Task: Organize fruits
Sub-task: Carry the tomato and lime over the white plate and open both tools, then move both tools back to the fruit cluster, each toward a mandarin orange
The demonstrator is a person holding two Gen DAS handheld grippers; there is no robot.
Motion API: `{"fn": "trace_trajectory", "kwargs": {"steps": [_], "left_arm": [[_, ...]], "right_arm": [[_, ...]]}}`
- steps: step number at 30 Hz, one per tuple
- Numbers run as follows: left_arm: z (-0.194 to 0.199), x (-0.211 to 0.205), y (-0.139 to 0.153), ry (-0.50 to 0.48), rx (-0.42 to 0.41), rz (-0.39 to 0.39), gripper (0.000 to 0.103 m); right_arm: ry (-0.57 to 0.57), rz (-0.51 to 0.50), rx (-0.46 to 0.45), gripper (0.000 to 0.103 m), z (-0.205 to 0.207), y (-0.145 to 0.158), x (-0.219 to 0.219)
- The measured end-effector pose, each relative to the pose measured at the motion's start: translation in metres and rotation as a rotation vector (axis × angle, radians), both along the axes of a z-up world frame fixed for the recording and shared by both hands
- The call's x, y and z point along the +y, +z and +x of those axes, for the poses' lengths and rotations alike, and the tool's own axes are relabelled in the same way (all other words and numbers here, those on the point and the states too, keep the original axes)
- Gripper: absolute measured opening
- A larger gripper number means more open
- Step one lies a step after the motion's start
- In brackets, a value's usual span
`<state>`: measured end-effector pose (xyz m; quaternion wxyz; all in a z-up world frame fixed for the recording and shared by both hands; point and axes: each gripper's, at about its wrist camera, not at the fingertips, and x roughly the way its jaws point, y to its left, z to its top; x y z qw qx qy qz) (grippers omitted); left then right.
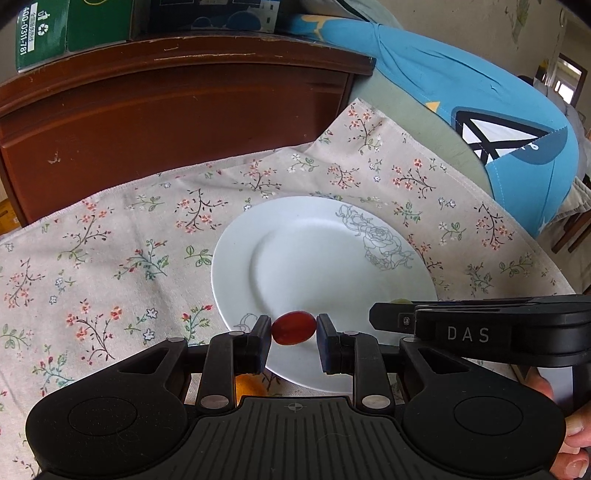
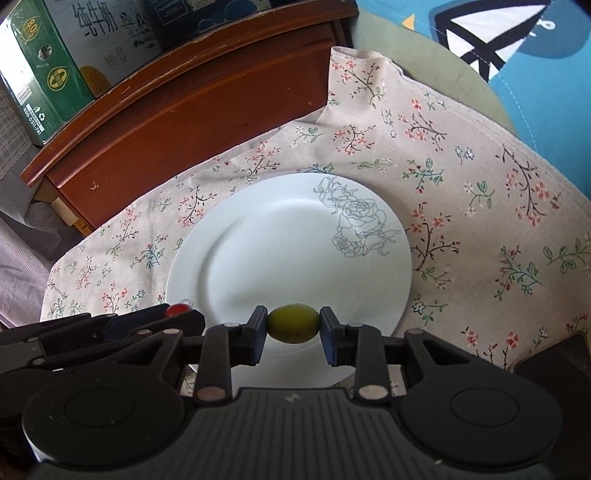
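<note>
The left gripper [image 1: 294,334] has its jaws clamped on a red grape [image 1: 294,328], long axis crosswise between the pads, hanging over the near rim of the white plate [image 1: 314,258]. Just beside it, the right gripper [image 2: 293,328] pinches a green grape [image 2: 293,323] likewise, above the same rim. The plate rests on a floral cloth [image 2: 480,206], beside a wooden cabinet [image 1: 166,110].

You can read "DAS" on the right gripper [image 1: 467,334] and "400-0311-781" on the green carton [image 1: 40,33]
</note>
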<state>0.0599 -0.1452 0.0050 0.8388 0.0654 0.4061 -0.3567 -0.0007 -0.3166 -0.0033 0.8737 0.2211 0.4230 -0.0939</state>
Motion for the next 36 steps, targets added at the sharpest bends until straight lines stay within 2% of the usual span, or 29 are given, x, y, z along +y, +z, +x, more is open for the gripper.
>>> {"fn": "trace_trajectory", "kwargs": {"steps": [5, 7, 9, 11, 13, 15, 21, 26, 29, 36], "left_arm": [[-0.002, -0.001, 0.004, -0.001, -0.018, -0.009, 0.028], [-0.004, -0.001, 0.008, 0.019, -0.035, -0.002, 0.046], [-0.004, 0.002, 0.015, 0.035, -0.06, 0.002, 0.053], [-0.004, 0.005, 0.021, 0.048, -0.08, -0.001, 0.055], [-0.003, 0.01, 0.029, 0.078, -0.083, -0.005, 0.065], [-0.004, 0.016, 0.035, 0.098, -0.087, -0.008, 0.068], [-0.01, 0.032, 0.047, 0.157, -0.129, 0.042, 0.077], [-0.014, 0.049, 0.052, 0.2, -0.1, 0.039, 0.079], [-0.018, 0.057, 0.052, 0.222, -0.104, 0.061, 0.079], [-0.029, 0.086, 0.051, 0.295, -0.083, 0.068, 0.079]], "right_arm": [[-0.026, 0.02, -0.006, 0.034, 0.001, -0.002, -0.003], [-0.032, 0.025, -0.012, 0.034, 0.001, 0.0, -0.004], [-0.038, 0.039, -0.02, 0.034, 0.0, 0.002, -0.006], [-0.035, 0.045, -0.03, 0.034, 0.0, 0.004, -0.007], [-0.026, 0.039, -0.035, 0.034, -0.001, 0.006, -0.005], [-0.01, 0.038, -0.045, 0.035, -0.002, 0.009, -0.004], [0.052, -0.014, -0.088, 0.036, -0.009, 0.02, 0.003], [0.101, -0.044, -0.093, 0.037, -0.016, 0.025, 0.012], [0.127, -0.063, -0.094, 0.042, -0.022, 0.029, 0.019], [0.174, -0.044, -0.091, 0.044, -0.033, 0.032, 0.03]]}}
